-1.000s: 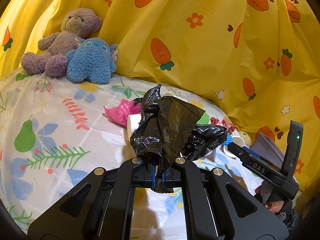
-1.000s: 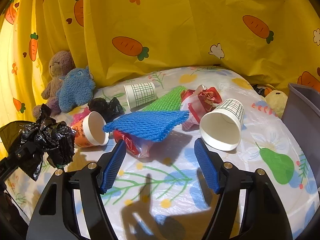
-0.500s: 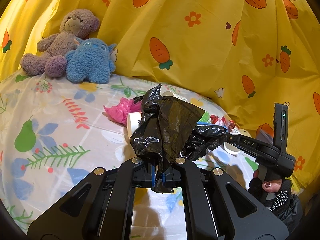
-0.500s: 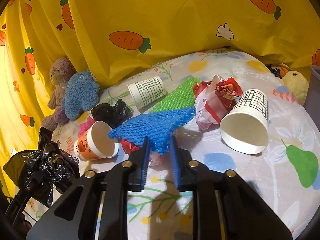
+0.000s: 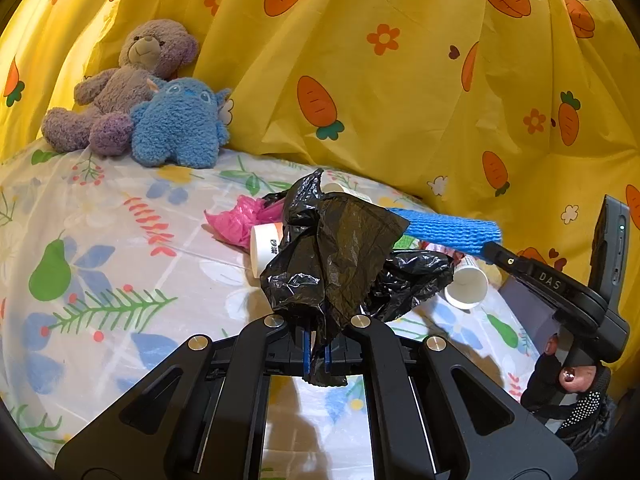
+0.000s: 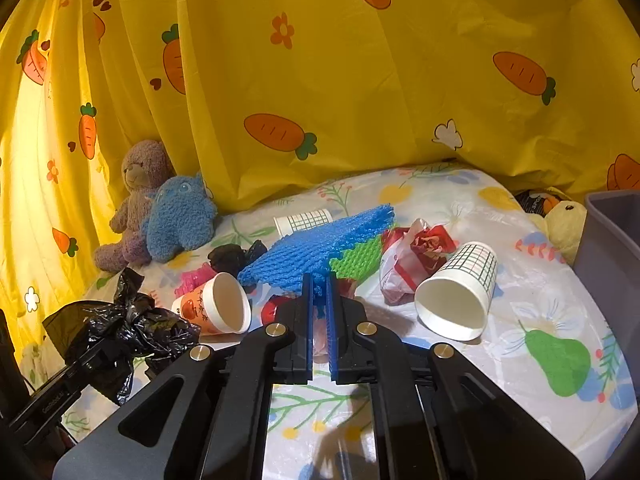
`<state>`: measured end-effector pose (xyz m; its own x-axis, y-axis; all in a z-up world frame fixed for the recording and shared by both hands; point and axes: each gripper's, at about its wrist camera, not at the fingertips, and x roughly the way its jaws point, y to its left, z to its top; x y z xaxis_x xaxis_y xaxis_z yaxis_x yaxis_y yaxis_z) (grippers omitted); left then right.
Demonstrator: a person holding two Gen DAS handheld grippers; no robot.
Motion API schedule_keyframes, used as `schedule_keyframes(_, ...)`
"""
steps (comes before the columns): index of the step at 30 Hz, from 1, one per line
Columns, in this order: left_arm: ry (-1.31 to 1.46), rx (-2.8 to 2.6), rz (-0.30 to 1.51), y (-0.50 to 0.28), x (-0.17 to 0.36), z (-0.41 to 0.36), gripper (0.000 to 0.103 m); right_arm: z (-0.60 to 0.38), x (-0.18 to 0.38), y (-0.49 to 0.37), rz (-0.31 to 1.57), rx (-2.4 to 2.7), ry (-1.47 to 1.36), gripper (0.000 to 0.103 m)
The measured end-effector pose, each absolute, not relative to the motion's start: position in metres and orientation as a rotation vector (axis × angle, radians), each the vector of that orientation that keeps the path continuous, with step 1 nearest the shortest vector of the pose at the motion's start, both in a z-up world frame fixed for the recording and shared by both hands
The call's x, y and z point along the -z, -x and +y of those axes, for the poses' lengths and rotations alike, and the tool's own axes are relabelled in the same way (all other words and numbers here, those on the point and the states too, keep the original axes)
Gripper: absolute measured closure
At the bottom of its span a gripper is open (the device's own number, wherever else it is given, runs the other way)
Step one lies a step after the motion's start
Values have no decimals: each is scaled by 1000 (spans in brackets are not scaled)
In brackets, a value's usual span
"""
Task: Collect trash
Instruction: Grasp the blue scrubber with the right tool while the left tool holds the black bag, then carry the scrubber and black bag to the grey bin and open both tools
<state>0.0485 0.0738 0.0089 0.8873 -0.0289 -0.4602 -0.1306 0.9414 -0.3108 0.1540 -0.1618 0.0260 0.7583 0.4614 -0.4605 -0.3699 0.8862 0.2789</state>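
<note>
My left gripper [image 5: 316, 344] is shut on a crumpled black trash bag [image 5: 340, 256] and holds it up above the table; it also shows in the right wrist view [image 6: 120, 324]. My right gripper [image 6: 319, 284] is shut on a blue foam net [image 6: 316, 248] and holds it lifted above the other trash; the net also shows in the left wrist view [image 5: 452, 232]. On the table lie an orange-printed cup [image 6: 216, 308], a checked cup [image 6: 460, 292], another checked cup [image 6: 304, 220], a green foam net [image 6: 356, 260], a red-and-white wrapper [image 6: 412, 260], a pink bag [image 5: 236, 220] and a small black bag [image 6: 232, 256].
A purple teddy bear [image 5: 124, 84] and a blue plush toy [image 5: 176, 124] sit at the back left against the yellow carrot curtain [image 6: 360, 80]. A grey bin [image 6: 612, 248] stands at the right edge, with a yellow plush [image 6: 564, 224] beside it. The table has a floral cloth [image 5: 100, 240].
My right gripper closed on the blue foam net and lifted it off the pile, up toward the black bag. My left gripper kept holding the bag in place.
</note>
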Motion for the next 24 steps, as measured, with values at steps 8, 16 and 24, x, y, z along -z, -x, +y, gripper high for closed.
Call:
schedule_keyframes(8,322,-33,468,-46,-15,57,100,-187,-43,-122,458,-430,-153,96)
schedule_keyframes(16,296,11,448,-45,-25,34,100,-216,-52,-101,411,-379,-149,96)
schedule_keyframes(24,250,78,433,-49,-36,-1,100,-247,-57,-88,376,-316,-158,96)
